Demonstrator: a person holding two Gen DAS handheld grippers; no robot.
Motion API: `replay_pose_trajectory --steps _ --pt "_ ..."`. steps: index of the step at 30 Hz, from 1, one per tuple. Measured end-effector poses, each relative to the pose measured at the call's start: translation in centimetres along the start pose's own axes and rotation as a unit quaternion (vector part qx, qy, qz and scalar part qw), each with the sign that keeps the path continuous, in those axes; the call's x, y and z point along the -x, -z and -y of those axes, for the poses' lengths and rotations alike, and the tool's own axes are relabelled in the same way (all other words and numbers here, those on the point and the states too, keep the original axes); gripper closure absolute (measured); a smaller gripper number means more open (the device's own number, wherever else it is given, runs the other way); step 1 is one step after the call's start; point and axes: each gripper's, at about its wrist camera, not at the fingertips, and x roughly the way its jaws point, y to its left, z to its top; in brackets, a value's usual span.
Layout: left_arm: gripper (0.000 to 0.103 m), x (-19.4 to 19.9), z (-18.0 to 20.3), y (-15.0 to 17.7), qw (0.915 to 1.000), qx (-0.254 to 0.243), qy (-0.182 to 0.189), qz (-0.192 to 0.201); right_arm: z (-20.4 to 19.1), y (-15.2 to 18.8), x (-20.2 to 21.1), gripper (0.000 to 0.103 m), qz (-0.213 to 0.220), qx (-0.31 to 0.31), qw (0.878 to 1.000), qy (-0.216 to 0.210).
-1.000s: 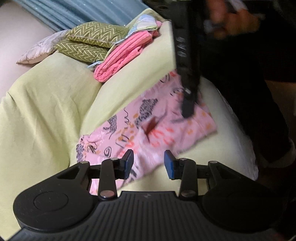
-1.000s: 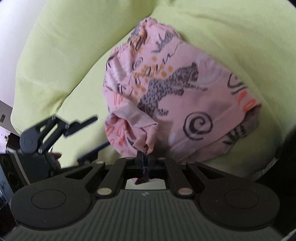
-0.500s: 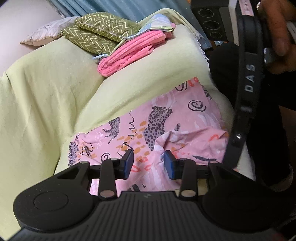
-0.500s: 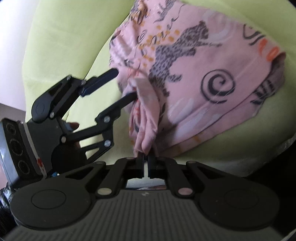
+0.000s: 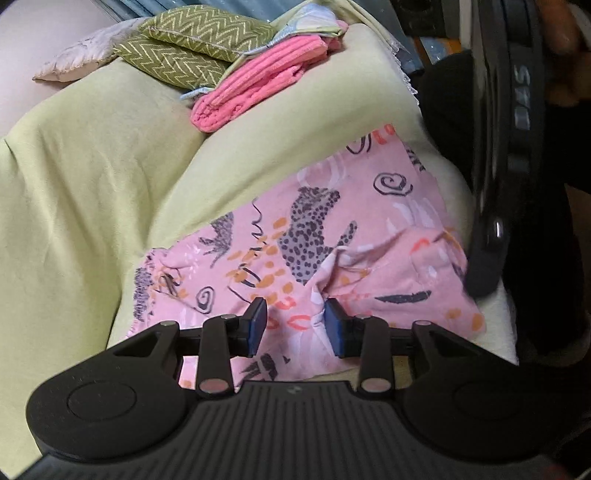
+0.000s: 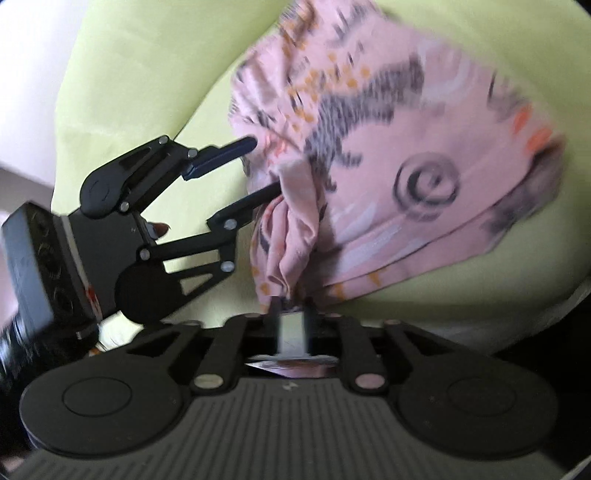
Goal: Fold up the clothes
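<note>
Left wrist: pink garment on green-covered sofa; both tongs parted, right just opening.

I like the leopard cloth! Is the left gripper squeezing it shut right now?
No, the left gripper has its blue pads wide apart above the pink leopard-print cloth, pinching nothing.

1. A sofa draped in a pale yellow-green cover fills most of both views.
2. On its back lie two olive zigzag cushions.
3. Beside the cushions rests a pale pinkish pillow.
4. Behind the cushions hangs a blue-grey curtain.
</note>
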Motion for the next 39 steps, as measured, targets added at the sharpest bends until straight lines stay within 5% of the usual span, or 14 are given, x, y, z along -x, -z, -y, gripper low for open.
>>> replay_pose_trajectory --steps 4,8,13,16,18,20,21,24,26,28,30,34,39 --pt "0.046 3.0 2.3 0.6 0.9953 -0.096 -0.009 0.006 0.0 -1.1 4.4 0.066 0.037 0.109 0.992 0.056" --pt "0.045 3.8 5.8 2.0 0.9772 -0.212 -0.005 -0.014 1.3 -3.1 7.0 0.066 0.060 0.168 0.978 0.108" --pt "0.045 1.7 7.7 1.5 0.9700 -0.243 -0.018 0.003 3.0 -3.8 9.2 0.066 0.085 0.185 0.968 0.146" --pt "0.049 0.3 8.6 0.5 0.9652 -0.260 -0.025 0.020 3.7 -4.2 9.7 0.066 0.093 0.250 0.944 0.193" --pt "0.052 -0.4 9.1 0.3 0.9600 -0.276 -0.033 0.029 3.4 -3.9 9.3 0.066 0.084 0.331 0.913 0.224" --pt "0.068 -0.7 9.2 0.1 0.9623 -0.269 -0.025 0.028 3.1 -2.7 8.6 0.066 0.060 0.444 0.858 0.250" --pt "0.087 -0.6 9.0 0.1 0.9663 -0.255 -0.018 0.026 2.9 -2.0 8.3 0.066 0.046 0.499 0.828 0.253" --pt "0.093 0.3 6.4 -0.6 0.9898 -0.139 0.023 0.019 2.5 0.2 6.9 0.057 0.007 0.645 0.723 0.246" --pt "0.094 0.9 4.0 -0.9 0.9976 -0.044 0.051 0.017 2.3 1.6 5.7 0.050 -0.006 0.711 0.662 0.235" --pt "0.094 1.3 1.8 -1.0 0.9971 0.031 0.067 0.018 2.1 2.6 4.9 0.050 -0.001 0.748 0.626 0.221" --pt "0.094 1.4 0.3 -1.1 0.9936 0.078 0.078 0.020 1.6 2.8 3.9 0.050 0.016 0.758 0.617 0.208" --pt "0.094 1.6 -1.9 -1.3 0.9856 0.136 0.098 0.021 0.8 2.8 2.0 0.050 0.024 0.760 0.627 0.173" --pt "0.094 1.6 -2.3 -1.5 0.9869 0.125 0.100 0.019 0.0 2.3 0.3 0.050 0.064 0.737 0.649 0.177"
